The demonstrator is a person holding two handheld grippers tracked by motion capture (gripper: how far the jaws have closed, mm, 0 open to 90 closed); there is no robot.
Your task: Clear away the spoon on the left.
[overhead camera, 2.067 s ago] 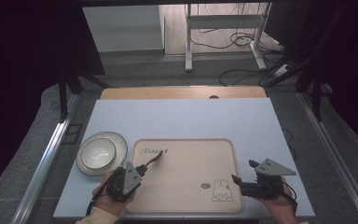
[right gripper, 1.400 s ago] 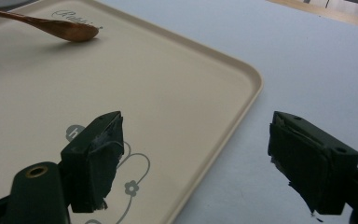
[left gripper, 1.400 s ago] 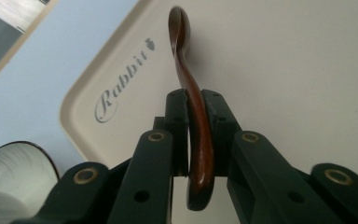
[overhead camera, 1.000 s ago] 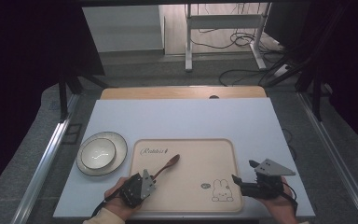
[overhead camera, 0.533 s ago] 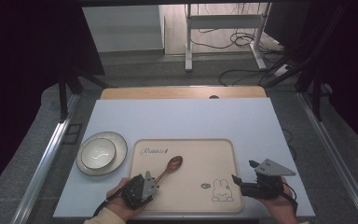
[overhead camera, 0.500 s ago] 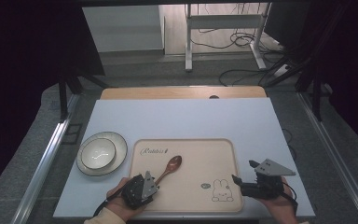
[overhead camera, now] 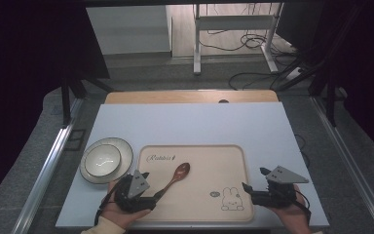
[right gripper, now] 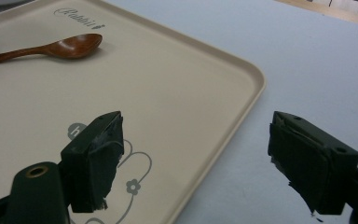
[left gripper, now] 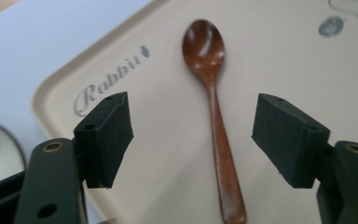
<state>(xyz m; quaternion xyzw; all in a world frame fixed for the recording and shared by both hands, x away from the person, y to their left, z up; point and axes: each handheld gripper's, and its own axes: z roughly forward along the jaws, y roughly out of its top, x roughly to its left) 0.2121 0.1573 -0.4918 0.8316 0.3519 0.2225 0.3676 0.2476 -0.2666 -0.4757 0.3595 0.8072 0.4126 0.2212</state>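
On the cream-coloured rectangular plastic tray (overhead camera: 195,183) printed with the word "Rabbit" and a small bunny drawing, a dark brown wooden spoon (overhead camera: 173,177) lies flat, bowl pointing away from the person and handle running back toward the tray's near left corner. Judging from how things lie, the placing of the spoon on the tray looks done: it rests free on the tray floor with nothing gripping it, so what is left seems only to draw the hand clear, or to fetch whatever comes next. The left gripper (left gripper: 193,135) has its jaws spread wide apart, and in the left gripper view the spoon's handle runs up between them without touching either black pad; the handle end lies nearest the gripper and the bowl lies beyond the jaw tips. From the high view the same left gripper (overhead camera: 155,196) sits at the tray's near left corner, just behind the handle end. A round white ceramic bowl on a pale plate (overhead camera: 104,160) stands on the light blue tabletop (overhead camera: 190,124) just left of the tray, apart from the spoon. The right gripper (right gripper: 193,158) also stands with jaws wide apart and holds nothing; it hovers at the tray's near right edge, one jaw over the bunny print and the other over bare tabletop, well apart from the spoon.
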